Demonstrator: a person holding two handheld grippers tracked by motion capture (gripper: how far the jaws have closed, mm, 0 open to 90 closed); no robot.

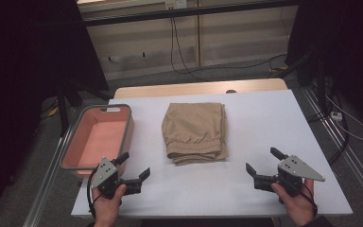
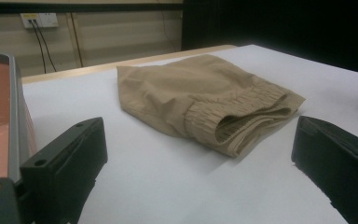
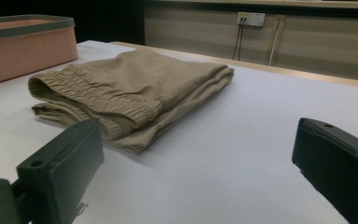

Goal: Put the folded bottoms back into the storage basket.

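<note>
A folded pair of tan shorts (image 1: 196,131) lies in the middle of the white table (image 1: 264,118), its elastic waistband toward the person. To its left stands a pink bin with a grey rim (image 1: 123,109). My left gripper (image 1: 133,165) rests at the front left, held in a hand, open, with nothing between its jaws. My right gripper (image 1: 264,161) stands at the front right, open and empty as well. In the left gripper view the shorts (image 2: 205,98) lie ahead, beyond the jaws. The right gripper view has the shorts (image 3: 126,88) ahead to the left and the bin (image 3: 28,44) behind them.
Dark stands rise on both sides of the table, and cables run over the floor behind it. A wooden strip (image 1: 194,88) borders the table's far edge. Bare white surface lies between the shorts and both grippers.
</note>
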